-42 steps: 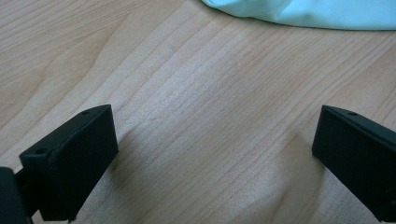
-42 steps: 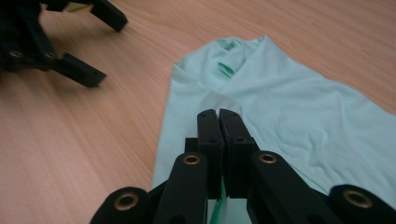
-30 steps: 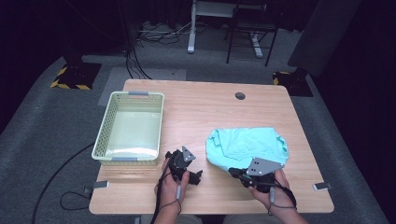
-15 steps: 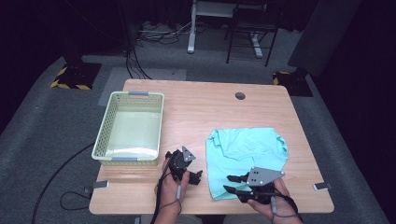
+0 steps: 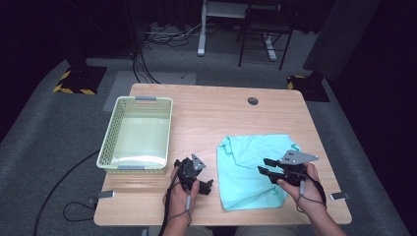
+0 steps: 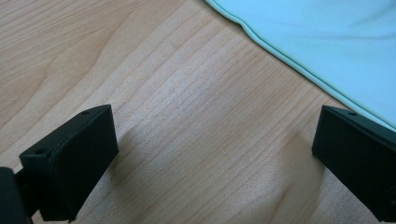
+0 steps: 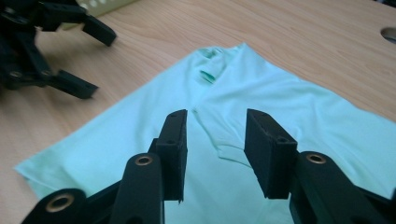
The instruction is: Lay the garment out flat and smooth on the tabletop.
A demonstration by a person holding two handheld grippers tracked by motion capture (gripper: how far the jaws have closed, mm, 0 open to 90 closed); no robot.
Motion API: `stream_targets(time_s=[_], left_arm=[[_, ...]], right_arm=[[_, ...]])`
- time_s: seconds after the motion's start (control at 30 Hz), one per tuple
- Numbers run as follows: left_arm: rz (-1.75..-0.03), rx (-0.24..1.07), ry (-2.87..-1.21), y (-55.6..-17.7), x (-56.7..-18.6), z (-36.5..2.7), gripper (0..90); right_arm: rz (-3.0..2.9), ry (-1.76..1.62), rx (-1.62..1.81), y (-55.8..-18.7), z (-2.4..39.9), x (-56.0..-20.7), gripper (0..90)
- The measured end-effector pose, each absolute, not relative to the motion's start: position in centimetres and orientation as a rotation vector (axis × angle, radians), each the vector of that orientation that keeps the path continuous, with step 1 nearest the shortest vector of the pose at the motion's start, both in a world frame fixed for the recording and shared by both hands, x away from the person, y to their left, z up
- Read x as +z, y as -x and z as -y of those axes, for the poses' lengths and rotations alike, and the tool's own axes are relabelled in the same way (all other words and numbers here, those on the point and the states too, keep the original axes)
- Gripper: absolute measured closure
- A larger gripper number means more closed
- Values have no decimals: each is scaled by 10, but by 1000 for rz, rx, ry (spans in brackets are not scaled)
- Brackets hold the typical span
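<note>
Over the right half of the table [image 5: 206, 113], my right gripper [image 5: 265, 166] hovers above the mint-green shirt [image 5: 246, 167], jaws parted with nothing between them. My left gripper [image 5: 204, 184] rests near the front edge, jaws spread wide over bare wood, just beside the shirt's hem. The pale green basket [image 5: 109, 147] sits at the left, apart from the shirt
</note>
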State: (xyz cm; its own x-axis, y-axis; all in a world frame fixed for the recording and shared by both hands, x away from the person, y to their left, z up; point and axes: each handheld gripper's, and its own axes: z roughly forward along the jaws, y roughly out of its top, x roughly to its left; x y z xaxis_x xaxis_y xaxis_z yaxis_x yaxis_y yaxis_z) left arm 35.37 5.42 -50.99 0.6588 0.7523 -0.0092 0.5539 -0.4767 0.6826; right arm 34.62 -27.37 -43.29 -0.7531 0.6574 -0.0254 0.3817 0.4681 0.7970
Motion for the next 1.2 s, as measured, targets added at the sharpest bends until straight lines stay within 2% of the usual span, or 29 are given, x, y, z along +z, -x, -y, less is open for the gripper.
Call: stream_targets(time_s=[0.5, 0.6, 0.67, 0.7, 0.73, 0.93, 1.2], left_arm=[[-1006, 387, -2208, -354, -510, -54, 1], [-1006, 386, -2208, -354, -510, -54, 1], [-1005, 387, -2209, -354, -510, -54, 1], [-1005, 387, -2209, -354, -510, -54, 1], [-1005, 387, -2209, -354, -510, -54, 1], [-1005, 387, -2209, -354, -510, -54, 1], [-1006, 390, -2207, -353, -510, -54, 1]], right_arm=[[-2415, -1049, 913, -386, 295, -480, 599], [-2431, -1067, 888, -389, 295, -487, 616], [-2436, -1083, 881, -390, 296, -491, 667], [-2422, -1079, 874, -389, 297, -491, 794], [-2427, -1078, 862, -389, 298, -490, 842], [-2405, -1085, 890, -383, 306, -480, 857], [-2322, -1040, 996, -345, 332, -449, 854]])
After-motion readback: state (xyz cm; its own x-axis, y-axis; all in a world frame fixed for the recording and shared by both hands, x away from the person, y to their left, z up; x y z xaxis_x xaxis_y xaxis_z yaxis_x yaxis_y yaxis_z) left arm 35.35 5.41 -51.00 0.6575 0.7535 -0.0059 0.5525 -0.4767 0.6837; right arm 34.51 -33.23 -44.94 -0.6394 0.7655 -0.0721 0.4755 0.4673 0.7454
